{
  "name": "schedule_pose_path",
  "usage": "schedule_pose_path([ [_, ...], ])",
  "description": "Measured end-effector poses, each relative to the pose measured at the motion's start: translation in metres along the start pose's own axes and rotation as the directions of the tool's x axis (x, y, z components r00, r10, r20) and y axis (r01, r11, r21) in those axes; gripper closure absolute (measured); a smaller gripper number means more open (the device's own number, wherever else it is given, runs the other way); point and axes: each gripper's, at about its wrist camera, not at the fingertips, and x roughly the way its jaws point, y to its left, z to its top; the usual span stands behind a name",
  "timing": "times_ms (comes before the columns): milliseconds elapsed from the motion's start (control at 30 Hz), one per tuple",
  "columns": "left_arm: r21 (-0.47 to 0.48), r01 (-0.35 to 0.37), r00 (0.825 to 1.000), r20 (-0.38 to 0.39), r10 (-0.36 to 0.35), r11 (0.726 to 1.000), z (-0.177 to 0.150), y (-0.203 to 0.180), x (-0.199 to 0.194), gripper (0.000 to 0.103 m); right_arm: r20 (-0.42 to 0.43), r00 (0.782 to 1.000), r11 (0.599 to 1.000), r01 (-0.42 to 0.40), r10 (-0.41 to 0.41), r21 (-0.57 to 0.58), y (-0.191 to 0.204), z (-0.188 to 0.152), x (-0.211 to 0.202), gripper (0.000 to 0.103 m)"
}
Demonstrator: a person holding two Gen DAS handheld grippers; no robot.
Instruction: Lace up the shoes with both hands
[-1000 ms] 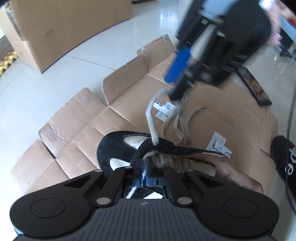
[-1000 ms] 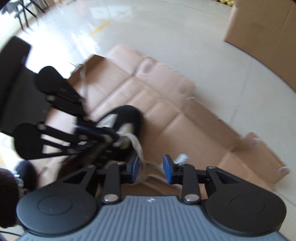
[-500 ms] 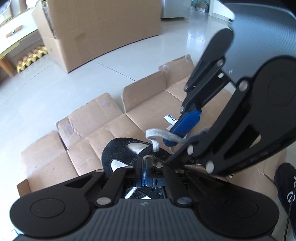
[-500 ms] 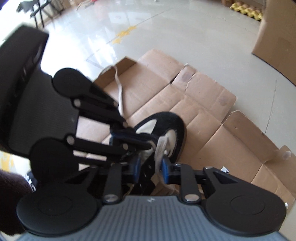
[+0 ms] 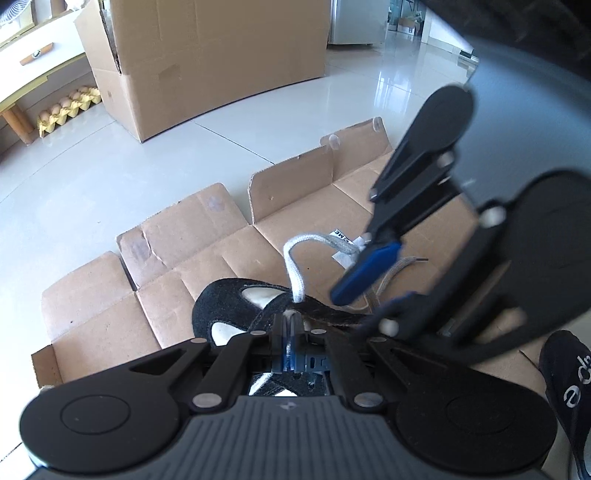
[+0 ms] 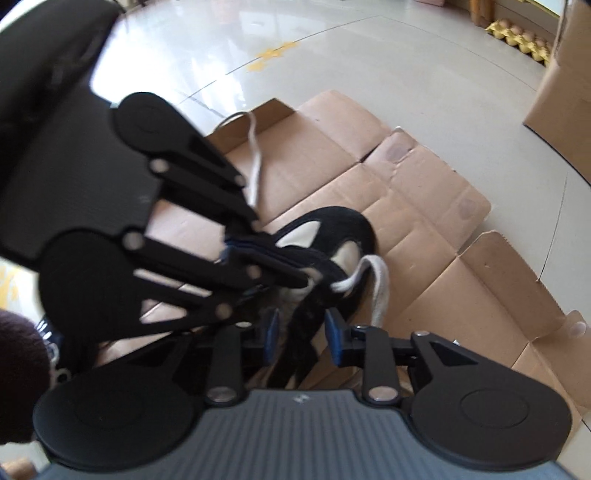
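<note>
A black shoe point(image 5: 221, 302) point(image 6: 343, 221) with white panels lies on flattened cardboard point(image 5: 184, 258) point(image 6: 424, 206). My left gripper point(image 5: 291, 325) point(image 6: 304, 280) is shut at the shoe's eyelet edge, where the white lace point(image 5: 295, 254) point(image 6: 380, 291) runs into its tips. The lace arches from there toward my right gripper point(image 5: 354, 306) point(image 6: 303, 338). Its jaws are closing, and a black strip of the shoe's upper stands between the blue pads point(image 6: 334, 339), with a gap still showing. A second stretch of lace point(image 6: 255, 158) trails away behind the left gripper.
A large cardboard box point(image 5: 207, 62) point(image 6: 565, 92) and yellow egg trays point(image 5: 70, 107) point(image 6: 517, 33) stand on the tiled floor beyond. Another black shoe point(image 5: 569, 387) lies at the right edge. A dark sleeve point(image 6: 18, 369) shows at the lower left.
My right gripper came in from farther off, down to the shoe beside the left gripper, and its jaws narrowed. The lace now forms a short arch instead of a long taut stretch.
</note>
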Motion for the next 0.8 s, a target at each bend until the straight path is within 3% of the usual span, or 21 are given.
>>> schedule_pose_path([
  [133, -0.017, -0.045, 0.999, 0.009, 0.045, 0.999, -0.005, 0.000, 0.003, 0.102, 0.005, 1.000, 0.997, 0.025, -0.026, 0.070, -0.006, -0.004, 0.004, 0.094],
  [500, -0.091, -0.221, 0.975, -0.044, 0.218, 0.971, -0.026, 0.024, -0.010, 0.102, -0.005, 0.999, 0.992, 0.048, -0.048, 0.115, -0.012, -0.007, 0.007, 0.090],
  [800, -0.121, -0.305, 0.951, -0.095, 0.295, 0.945, -0.042, 0.043, -0.029, 0.102, -0.028, 0.998, 0.992, 0.059, -0.056, 0.108, -0.010, -0.009, 0.014, 0.087],
])
